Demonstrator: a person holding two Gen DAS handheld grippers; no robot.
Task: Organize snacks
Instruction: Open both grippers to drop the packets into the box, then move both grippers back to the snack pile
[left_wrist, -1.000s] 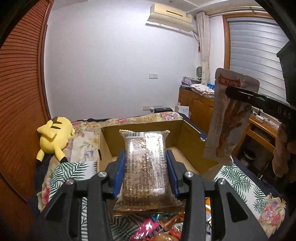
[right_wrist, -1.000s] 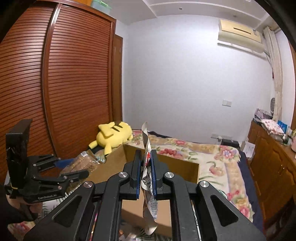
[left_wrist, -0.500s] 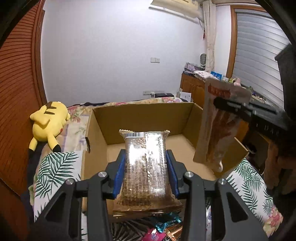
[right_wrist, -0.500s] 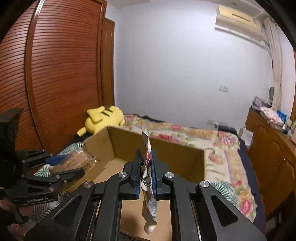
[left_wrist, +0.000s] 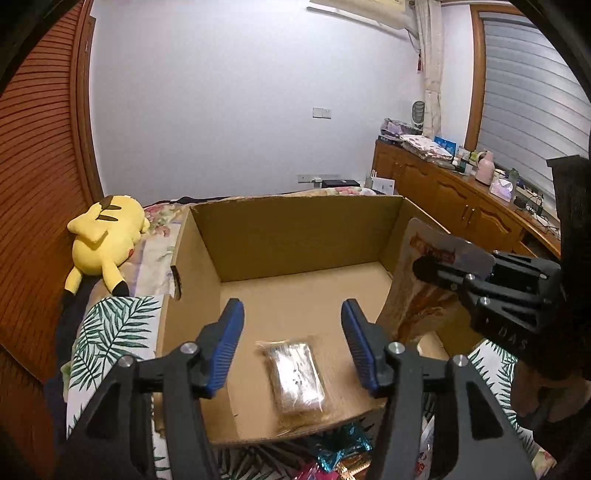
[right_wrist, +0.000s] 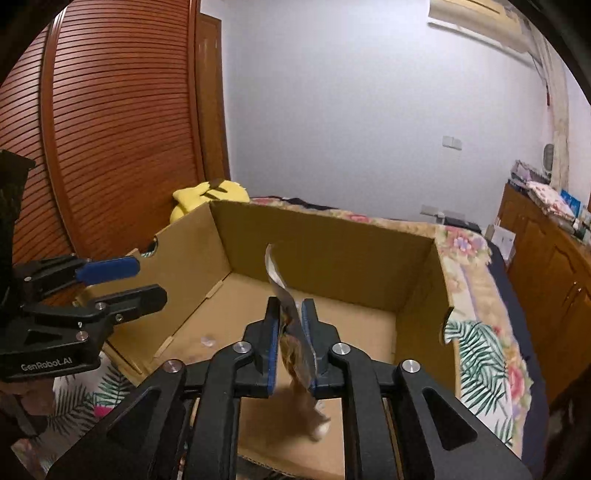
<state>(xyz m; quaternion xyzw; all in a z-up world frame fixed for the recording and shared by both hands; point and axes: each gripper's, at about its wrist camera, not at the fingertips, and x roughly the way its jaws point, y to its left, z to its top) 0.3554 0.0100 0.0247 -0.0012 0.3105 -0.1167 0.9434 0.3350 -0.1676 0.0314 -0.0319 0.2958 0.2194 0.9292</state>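
An open cardboard box (left_wrist: 295, 229) stands on the bed; it also shows in the right wrist view (right_wrist: 332, 251). My left gripper (left_wrist: 291, 321) is open and empty above the box's near end. A clear pack of brown snacks (left_wrist: 295, 380) lies on the box floor below it. My right gripper (right_wrist: 290, 314) holds a silver pouch of brown snack (right_wrist: 291, 325) edge-on between slightly parted pads, over the box. In the left wrist view the pouch (left_wrist: 424, 284) hangs at the box's right wall.
Loose wrapped snacks (left_wrist: 340, 458) lie on the leaf-print cover in front of the box. A yellow plush toy (left_wrist: 103, 236) lies at the left by the wooden wardrobe (right_wrist: 110, 122). A wooden sideboard (left_wrist: 461, 199) with clutter stands at the right.
My left gripper opened and the clear snack pack dropped onto the box floor. Both grippers moved lower over the box. The right pouch came down inside the box's right side.
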